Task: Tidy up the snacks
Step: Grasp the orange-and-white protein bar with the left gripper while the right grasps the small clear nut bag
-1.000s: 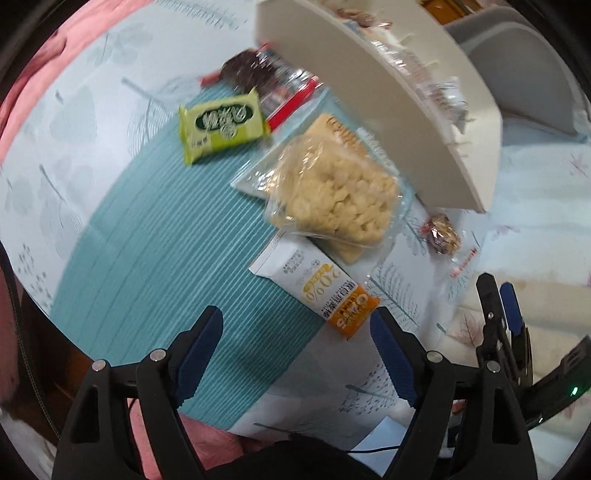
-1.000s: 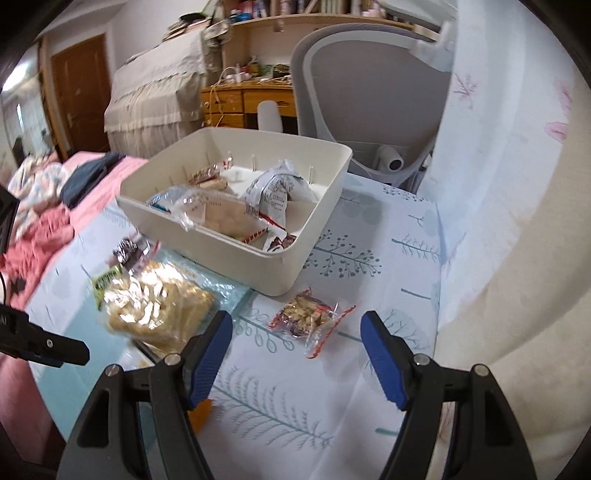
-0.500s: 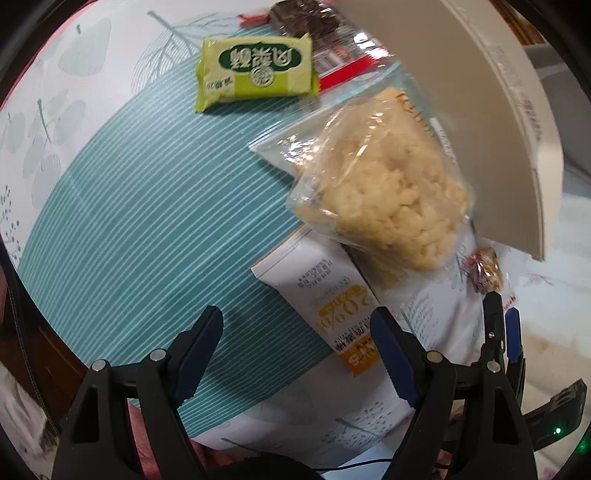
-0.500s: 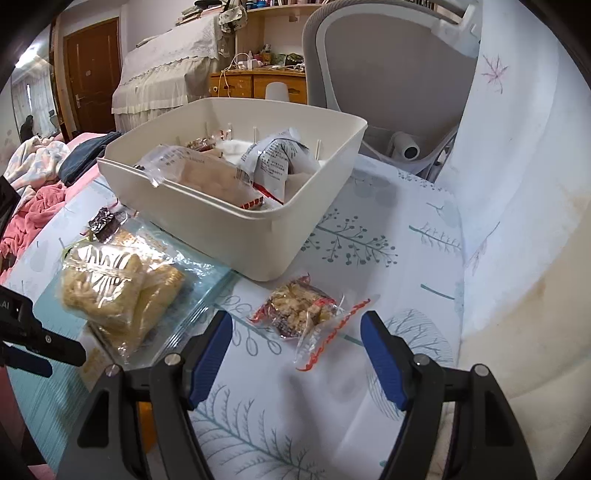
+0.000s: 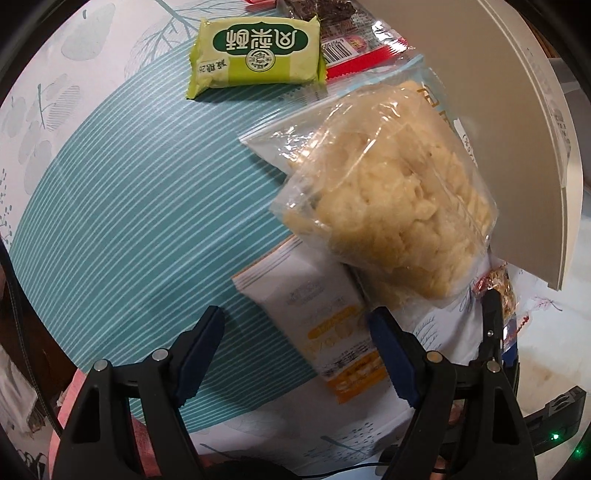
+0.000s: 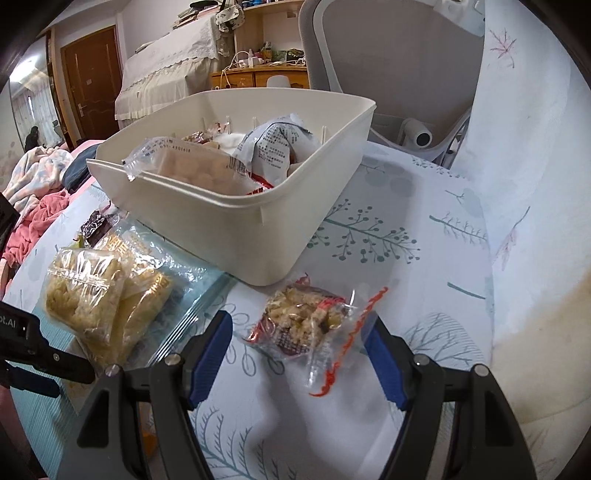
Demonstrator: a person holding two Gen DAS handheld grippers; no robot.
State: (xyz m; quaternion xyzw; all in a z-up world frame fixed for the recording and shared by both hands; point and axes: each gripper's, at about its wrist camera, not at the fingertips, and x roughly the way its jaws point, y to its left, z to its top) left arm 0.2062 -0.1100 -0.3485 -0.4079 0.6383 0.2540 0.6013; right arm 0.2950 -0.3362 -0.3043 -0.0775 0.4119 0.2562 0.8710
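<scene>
Two grippers in view, both w/ jaws standing apart and gripping nothing. We are holding the left gripper [image 5: 295, 343] pointed steeply down over a white-and-orange flat snack sachet [image 5: 317, 314] lying on the teal white-striped cloth [image 5: 129, 221]; sachet is sitting between the blue pads, but we are seeing no pad pressing on it. A clear plastic bag of pale yellow puffed snack [image 5: 391, 206] is overlapping the sachet's far end and lying just beside the cream plastic storage bin [image 6: 229, 229]. Further off, a green rectangular pastry packet [image 5: 255, 55] is lying beside a dark snack pack w/ red-edged clear wrapper [image 5: 343, 33].

We are holding the right gripper [image 6: 299, 358] around a small clear red-trimmed packet of brown nut brittle [image 6: 306, 325], which is resting on the white tree-print tablecloth [image 6: 406, 258] near the bin's front corner; pads are flanking it, contact not visible. Bin is already holding several packets, incl. a white printed pouch [image 6: 280, 147] and a clear-wrapped beige snack [image 6: 192, 170]. Grey mesh chair [image 6: 388, 59] is standing behind the table.
</scene>
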